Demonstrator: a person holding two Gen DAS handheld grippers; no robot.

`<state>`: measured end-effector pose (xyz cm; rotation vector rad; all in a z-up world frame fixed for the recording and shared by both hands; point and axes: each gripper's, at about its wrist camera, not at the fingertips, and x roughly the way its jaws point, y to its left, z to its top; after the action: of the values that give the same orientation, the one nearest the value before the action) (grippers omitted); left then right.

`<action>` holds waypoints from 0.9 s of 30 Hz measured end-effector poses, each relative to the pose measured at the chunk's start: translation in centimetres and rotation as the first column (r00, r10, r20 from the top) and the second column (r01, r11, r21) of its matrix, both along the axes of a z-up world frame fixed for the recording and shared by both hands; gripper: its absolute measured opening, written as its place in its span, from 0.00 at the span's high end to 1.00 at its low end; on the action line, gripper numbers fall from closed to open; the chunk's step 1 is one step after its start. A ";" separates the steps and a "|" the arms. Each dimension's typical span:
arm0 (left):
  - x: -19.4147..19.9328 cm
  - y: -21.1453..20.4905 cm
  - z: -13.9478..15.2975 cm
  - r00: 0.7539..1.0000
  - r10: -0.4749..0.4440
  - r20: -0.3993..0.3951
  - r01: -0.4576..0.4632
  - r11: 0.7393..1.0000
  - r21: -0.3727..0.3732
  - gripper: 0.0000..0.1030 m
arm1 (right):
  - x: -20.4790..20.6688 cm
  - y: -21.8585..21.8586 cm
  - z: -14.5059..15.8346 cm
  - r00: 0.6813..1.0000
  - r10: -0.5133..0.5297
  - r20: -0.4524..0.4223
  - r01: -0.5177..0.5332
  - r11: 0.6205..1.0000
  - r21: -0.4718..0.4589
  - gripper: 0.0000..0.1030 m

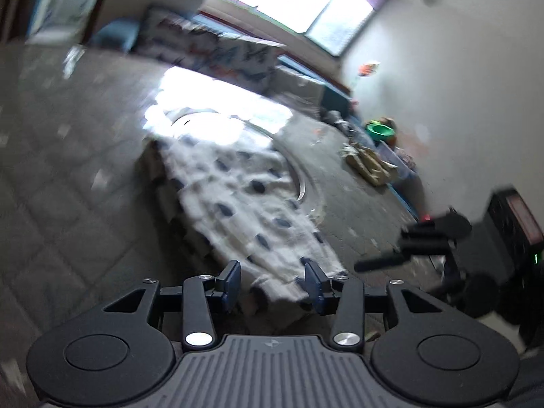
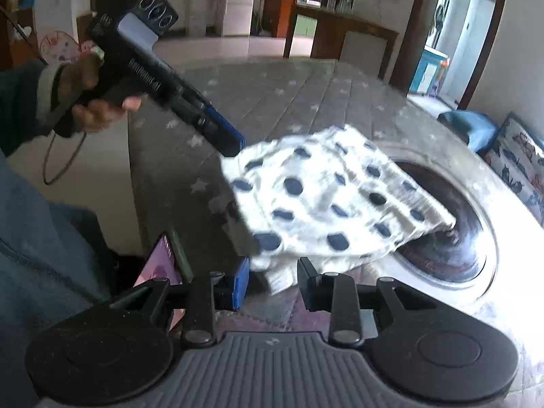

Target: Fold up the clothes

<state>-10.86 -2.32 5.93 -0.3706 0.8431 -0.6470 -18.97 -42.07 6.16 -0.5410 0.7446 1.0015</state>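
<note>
A grey star-patterned mat fills most of both views, with a round metal basin at the right of the right wrist frame. Draped over the basin's rim, across the middle of that frame, lies the white cloth with dark dots, folded into a thick layered pad. At upper left a hand grips the left gripper, its blue tips at the cloth's far corner; whether they pinch it I cannot tell. At bottom centre the right gripper stands apart around the cloth's near corner. In the left wrist view the left gripper's fingers also stand apart around the cloth's edge.
</note>
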 end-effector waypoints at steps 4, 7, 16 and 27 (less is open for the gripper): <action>0.0 0.5 -0.8 0.998 0.029 -0.063 -0.033 0.998 -0.058 0.53 | 0.1 0.4 -0.9 0.994 -0.050 -0.096 0.054 0.998 0.035 0.71; 0.1 0.6 -1.0 0.995 0.037 -0.089 -0.045 0.995 -0.088 0.50 | 0.0 0.6 -1.4 0.989 -0.090 -0.120 0.096 0.994 0.044 0.71; 0.3 0.0 -1.2 0.993 0.029 -0.113 -0.039 0.995 -0.092 0.69 | 0.4 0.0 -1.8 0.971 -0.174 -0.162 0.191 0.977 0.093 0.90; -0.7 -1.3 0.6 0.998 -0.029 -0.062 0.022 0.994 -0.110 0.79 | 0.2 -1.8 0.5 0.969 -0.222 -0.113 0.236 0.962 0.139 0.95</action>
<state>-11.60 -3.58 6.54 -0.4819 0.8761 -0.7100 -18.80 -43.86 6.68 -0.2679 0.7905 0.8635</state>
